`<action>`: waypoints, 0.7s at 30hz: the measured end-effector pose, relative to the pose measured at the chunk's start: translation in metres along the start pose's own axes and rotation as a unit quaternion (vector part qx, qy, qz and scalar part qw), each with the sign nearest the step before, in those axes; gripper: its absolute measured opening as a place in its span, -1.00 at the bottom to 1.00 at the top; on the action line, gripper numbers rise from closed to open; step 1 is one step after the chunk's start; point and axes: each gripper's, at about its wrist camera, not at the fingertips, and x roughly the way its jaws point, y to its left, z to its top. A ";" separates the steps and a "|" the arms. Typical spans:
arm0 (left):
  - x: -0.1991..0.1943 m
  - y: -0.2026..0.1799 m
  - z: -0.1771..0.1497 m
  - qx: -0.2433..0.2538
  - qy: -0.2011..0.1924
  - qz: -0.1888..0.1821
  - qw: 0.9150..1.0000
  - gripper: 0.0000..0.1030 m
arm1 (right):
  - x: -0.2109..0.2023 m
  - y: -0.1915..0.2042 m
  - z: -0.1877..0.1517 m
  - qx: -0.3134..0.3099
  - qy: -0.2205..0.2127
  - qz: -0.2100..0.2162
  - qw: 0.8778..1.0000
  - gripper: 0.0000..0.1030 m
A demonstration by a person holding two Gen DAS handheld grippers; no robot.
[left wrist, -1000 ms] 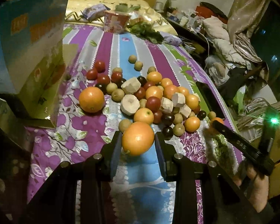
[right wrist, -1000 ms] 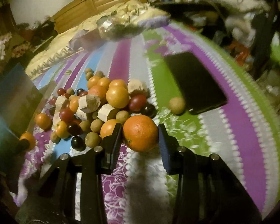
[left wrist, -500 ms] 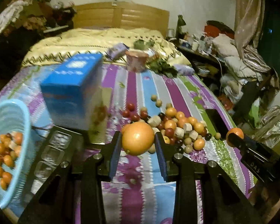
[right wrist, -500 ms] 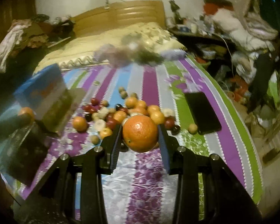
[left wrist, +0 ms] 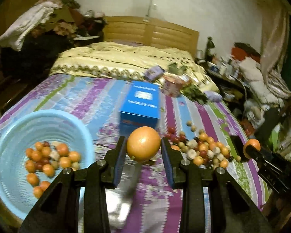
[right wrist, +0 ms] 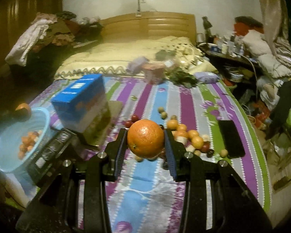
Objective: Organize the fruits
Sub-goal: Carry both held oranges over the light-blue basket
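A pale orange (left wrist: 143, 144) is pinched between the pads of the left gripper (left wrist: 143, 147) and is held in the air above the striped bedspread (left wrist: 99, 101), with the blue basket (left wrist: 15, 128) of small fruits at its left. A deeper-coloured orange (right wrist: 145, 138) is clamped in the right gripper (right wrist: 146, 141), raised over the loose fruit pile (right wrist: 186, 136). A blue box (right wrist: 78, 104) is seen between basket and pile.

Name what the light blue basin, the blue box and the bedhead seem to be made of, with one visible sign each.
Light blue basin: probably plastic, with ridged walls and an even, slightly glossy colour.
Blue box: likely printed cardboard, with sharp folded edges and flat printed faces.
Bedhead: looks like varnished wood or veneer, warm tan panels with a soft sheen.
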 end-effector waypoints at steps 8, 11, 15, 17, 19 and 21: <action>-0.027 0.062 0.006 -0.036 -0.013 0.030 0.999 -0.29 | 0.007 0.063 0.021 -0.031 0.004 0.055 0.998 -0.25; -0.035 0.083 0.005 -0.049 -0.014 0.042 0.998 -0.29 | 0.010 0.090 0.029 -0.046 0.005 0.079 0.996 -0.25; -0.044 0.119 0.000 -0.072 -0.012 0.065 0.995 -0.29 | 0.018 0.127 0.037 -0.066 0.016 0.111 0.991 -0.25; -0.046 0.136 -0.002 -0.084 -0.010 0.076 0.994 -0.29 | 0.023 0.144 0.039 -0.076 0.023 0.126 0.989 -0.25; -0.049 0.154 -0.004 -0.096 -0.008 0.089 0.991 -0.29 | 0.028 0.160 0.041 -0.085 0.030 0.139 0.986 -0.25; -0.050 0.171 -0.006 -0.109 -0.006 0.099 0.989 -0.29 | 0.033 0.176 0.044 -0.093 0.039 0.155 0.983 -0.25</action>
